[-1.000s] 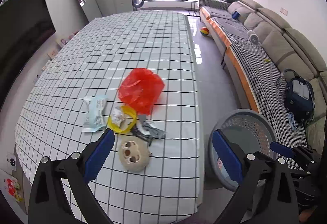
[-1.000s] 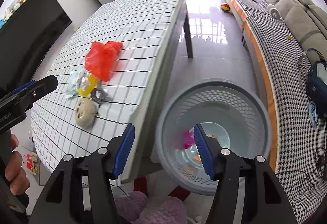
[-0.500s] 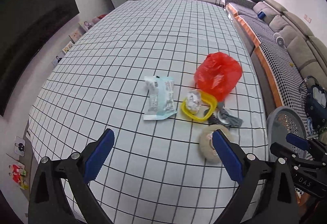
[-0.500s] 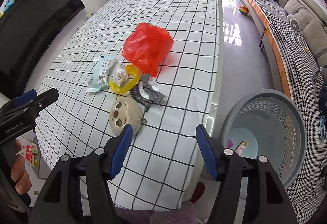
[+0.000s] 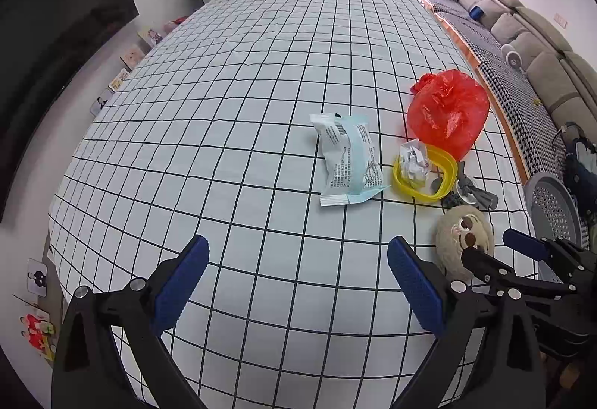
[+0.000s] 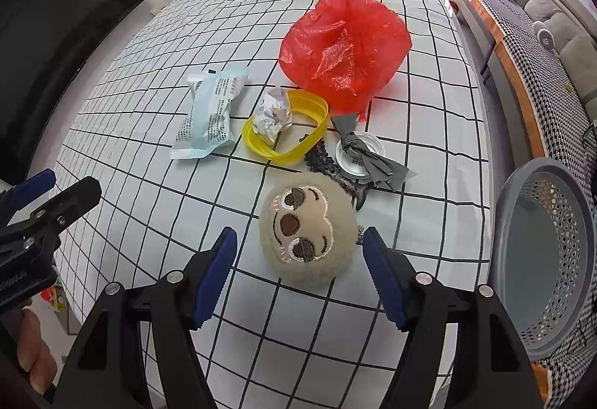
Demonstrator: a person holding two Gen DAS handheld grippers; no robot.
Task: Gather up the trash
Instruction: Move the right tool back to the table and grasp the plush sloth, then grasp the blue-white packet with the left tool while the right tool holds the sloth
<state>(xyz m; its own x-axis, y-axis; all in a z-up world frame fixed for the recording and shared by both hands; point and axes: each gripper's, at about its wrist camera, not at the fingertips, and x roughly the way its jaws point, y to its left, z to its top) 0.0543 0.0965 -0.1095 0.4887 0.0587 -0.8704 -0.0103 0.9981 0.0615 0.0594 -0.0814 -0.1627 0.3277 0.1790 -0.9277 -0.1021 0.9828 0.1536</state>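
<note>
On the checked tablecloth lie a red plastic bag (image 6: 345,43), a pale blue-and-white wrapper (image 6: 211,114), a yellow ring (image 6: 285,133) with crumpled paper (image 6: 272,112) in it, a grey scrap on a round lid (image 6: 360,155) and a beige plush sloth face (image 6: 309,232). My right gripper (image 6: 300,276) is open, its fingers on either side of the plush, just short of it. My left gripper (image 5: 298,284) is open and empty, above bare cloth in front of the wrapper (image 5: 349,157). A grey perforated trash basket (image 6: 548,252) stands beside the table at right.
A long sofa (image 5: 533,47) runs along the right wall. A dark screen (image 5: 56,28) is at the left. A dark bag (image 5: 582,163) lies on the sofa near the basket (image 5: 556,207). The table's right edge (image 6: 488,155) is close to the basket.
My right gripper has swung from over the basket to the table and closed in on the plush. My left gripper has shifted left, so the trash now lies right of its centre.
</note>
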